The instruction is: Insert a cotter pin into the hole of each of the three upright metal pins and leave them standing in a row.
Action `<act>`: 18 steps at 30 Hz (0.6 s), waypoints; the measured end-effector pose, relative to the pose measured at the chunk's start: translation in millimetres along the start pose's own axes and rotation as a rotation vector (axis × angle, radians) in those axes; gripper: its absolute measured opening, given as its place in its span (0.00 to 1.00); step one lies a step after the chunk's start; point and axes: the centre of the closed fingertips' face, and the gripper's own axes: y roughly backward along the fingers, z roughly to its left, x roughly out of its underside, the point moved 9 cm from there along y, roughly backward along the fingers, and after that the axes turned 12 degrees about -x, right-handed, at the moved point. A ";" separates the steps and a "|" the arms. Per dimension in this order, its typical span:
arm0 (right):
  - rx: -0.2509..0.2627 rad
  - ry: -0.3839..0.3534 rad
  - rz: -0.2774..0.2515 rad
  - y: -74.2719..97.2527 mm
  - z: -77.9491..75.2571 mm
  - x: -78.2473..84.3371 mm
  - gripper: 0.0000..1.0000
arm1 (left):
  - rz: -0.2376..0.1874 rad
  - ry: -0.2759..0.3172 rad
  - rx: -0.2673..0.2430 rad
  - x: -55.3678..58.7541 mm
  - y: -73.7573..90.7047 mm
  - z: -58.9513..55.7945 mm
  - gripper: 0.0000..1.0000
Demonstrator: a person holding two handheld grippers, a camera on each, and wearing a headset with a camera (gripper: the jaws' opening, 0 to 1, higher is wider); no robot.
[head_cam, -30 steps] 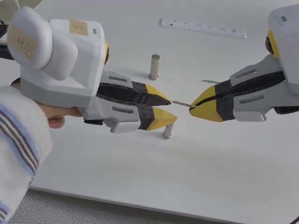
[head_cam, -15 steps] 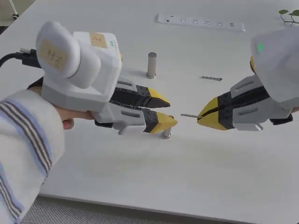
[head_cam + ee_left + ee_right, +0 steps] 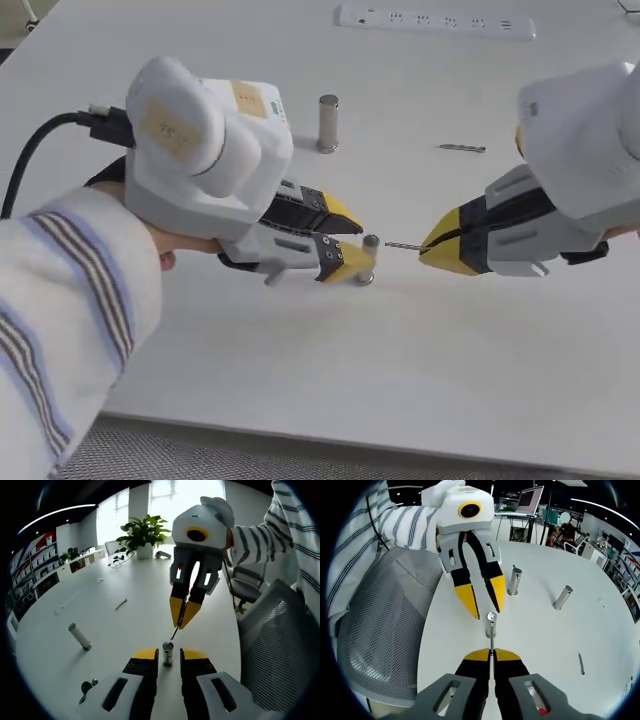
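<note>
A short upright metal pin (image 3: 369,247) stands on the white table between the tips of my left gripper (image 3: 364,242), whose yellow jaws stand open on either side of it. The left gripper view shows that pin (image 3: 168,652) in the gap of my left gripper (image 3: 169,654). My right gripper (image 3: 423,248) is shut on a thin cotter pin (image 3: 402,245) that points at the pin's head. In the right gripper view the cotter pin (image 3: 491,637) reaches the pin (image 3: 491,621) from my right gripper (image 3: 491,653). A second pin (image 3: 328,122) stands behind.
A loose cotter pin (image 3: 461,148) lies at the back right and a white power strip (image 3: 430,19) lies along the far edge. Two more pins (image 3: 514,581) (image 3: 562,597) stand beyond in the right gripper view. A mesh chair (image 3: 380,630) sits by the table's near edge.
The left gripper's jaws have come level with the near pin's head, which now shows between their tips. The right gripper has carried the cotter pin's tip closer to that pin.
</note>
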 end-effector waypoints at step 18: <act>-0.009 -0.032 -0.029 -3.5 4.9 -2.5 0.00 | 0.007 0.026 0.015 -2.4 -2.8 -1.2 0.06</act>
